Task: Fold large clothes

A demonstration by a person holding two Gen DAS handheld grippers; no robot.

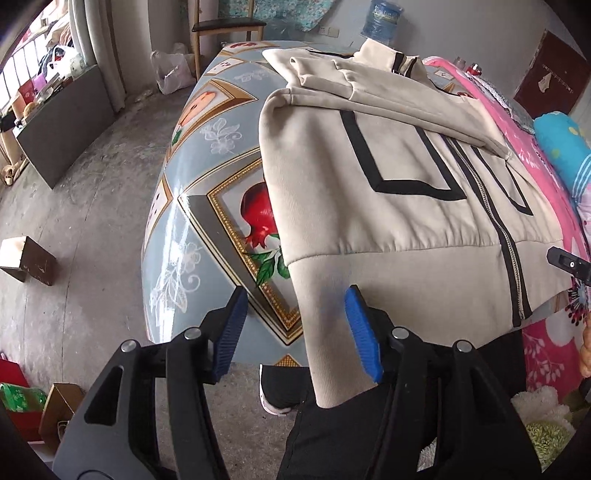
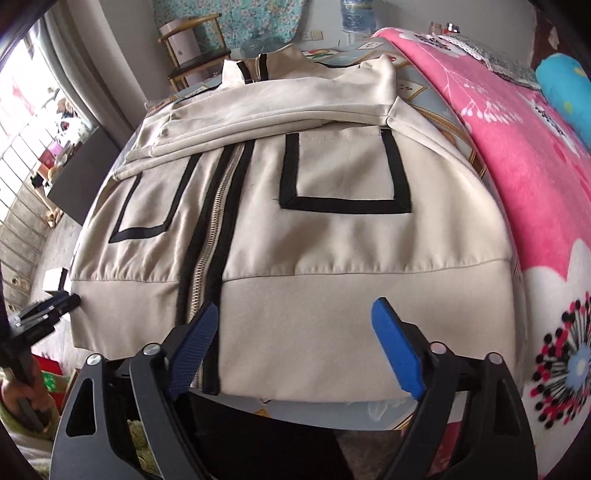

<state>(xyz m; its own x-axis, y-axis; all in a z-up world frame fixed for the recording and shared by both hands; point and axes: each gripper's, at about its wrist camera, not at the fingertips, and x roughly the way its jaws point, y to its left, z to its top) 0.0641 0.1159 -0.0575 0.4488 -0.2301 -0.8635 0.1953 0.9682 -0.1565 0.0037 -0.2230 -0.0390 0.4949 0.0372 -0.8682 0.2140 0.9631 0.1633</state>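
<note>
Nearest the left wrist camera, the left gripper (image 1: pixel 295 325) is standing wide apart, its blue pads (image 1: pixel 360 328) gripping nothing; the right pad is lying against the hanging hem of the cream jacket (image 1: pixel 388 206), though whether it is pressing on the cloth cannot be told. The right gripper (image 2: pixel 295 347) is likewise gaping wide just over the hem, holding nothing. The jacket's hem is drooping over the near edge of the table (image 1: pixel 207 206), hiding that edge, and the person's dark clothing below is covering the floor there. The jacket itself is lying flat with its zipper (image 2: pixel 218 206) shut, black-outlined pockets (image 2: pixel 347 170) showing, and both sleeves (image 2: pixel 266 110) folded across the chest, hiding the upper front. The collar (image 2: pixel 258 70) is sitting at the far end. A pink blanket (image 2: pixel 517 155) is lying alongside on the right, its far end running out of frame. Beyond the table a chair (image 1: pixel 229 26) is standing, partly cut off.
</note>
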